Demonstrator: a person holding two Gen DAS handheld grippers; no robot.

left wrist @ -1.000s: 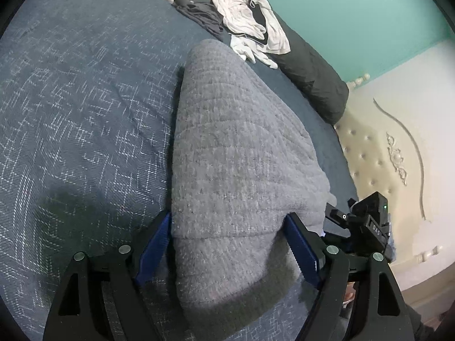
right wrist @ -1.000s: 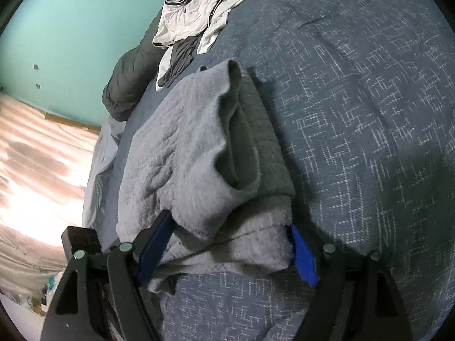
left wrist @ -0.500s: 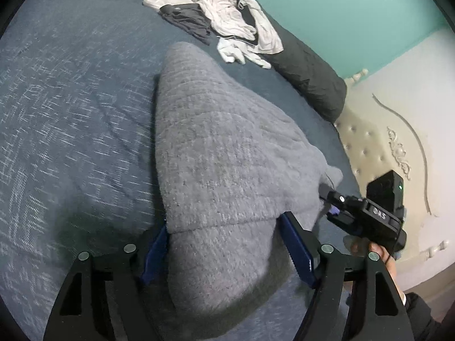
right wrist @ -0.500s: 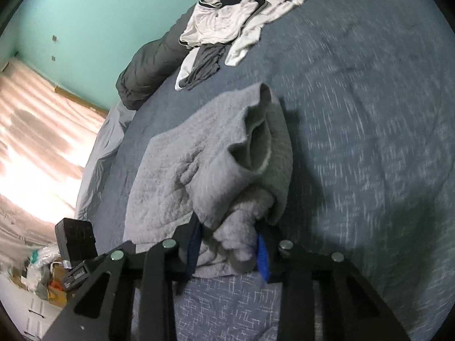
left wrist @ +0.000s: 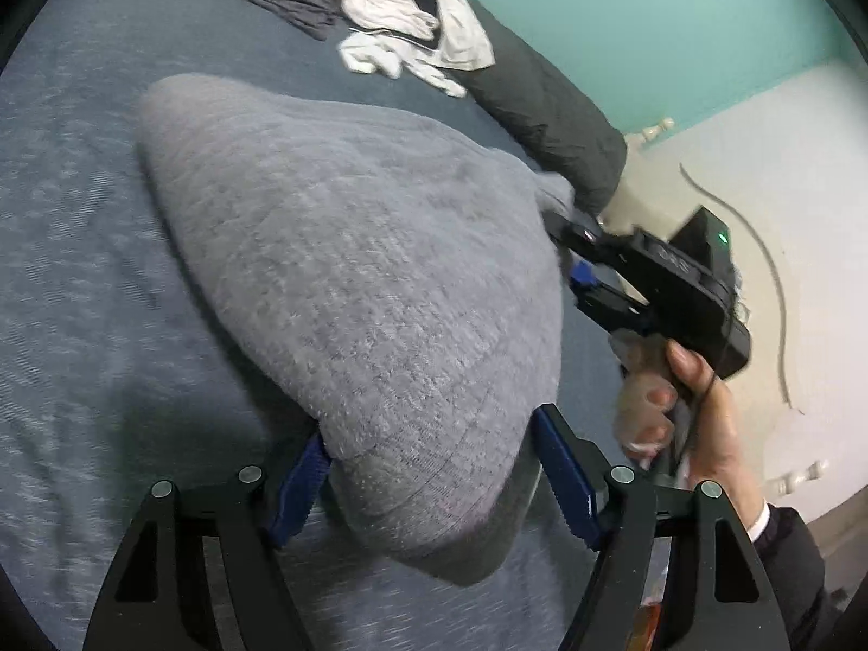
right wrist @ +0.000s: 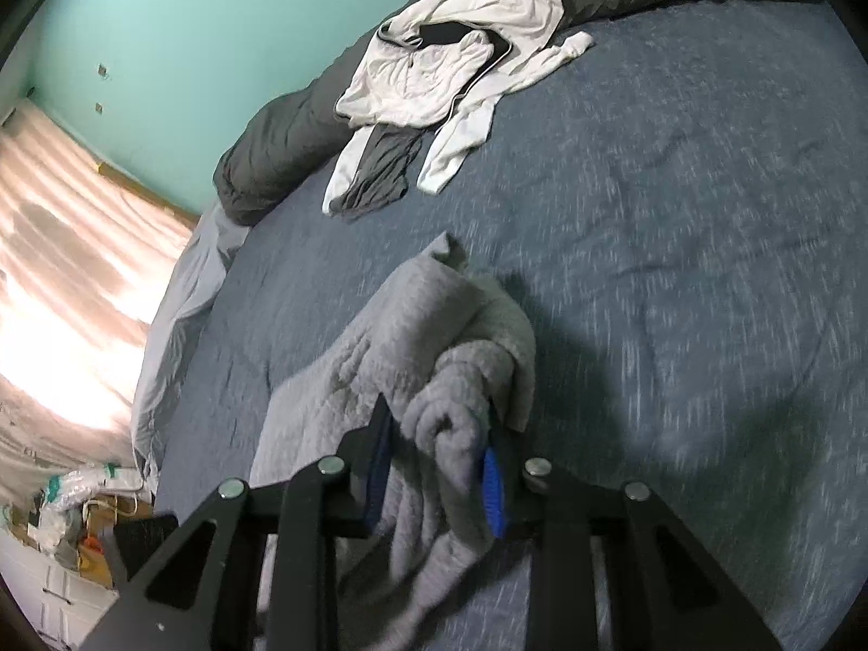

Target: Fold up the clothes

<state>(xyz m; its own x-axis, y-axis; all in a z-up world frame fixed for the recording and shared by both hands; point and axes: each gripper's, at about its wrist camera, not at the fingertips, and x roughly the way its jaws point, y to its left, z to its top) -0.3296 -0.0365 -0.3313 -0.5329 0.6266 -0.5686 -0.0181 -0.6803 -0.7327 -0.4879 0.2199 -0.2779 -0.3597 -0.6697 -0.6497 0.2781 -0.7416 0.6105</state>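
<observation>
The right claw (right wrist: 436, 466) is clamped on a bunched edge of the one grey sweater (left wrist: 374, 282). The left claw (left wrist: 434, 474) stands apart, the sweater's fold lying between its jaws on the bed (right wrist: 678, 249). Ahead lie one white garment (right wrist: 450, 70) and one dark garment (right wrist: 380, 173).

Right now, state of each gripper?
Left gripper: open, fingers straddling the gray fleece garment, not clamping it.
Right gripper: shut on a bunched edge of the gray fleece garment.

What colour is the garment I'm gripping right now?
Plain light grey garment, fleecy texture; clearest in the left wrist view.
</observation>
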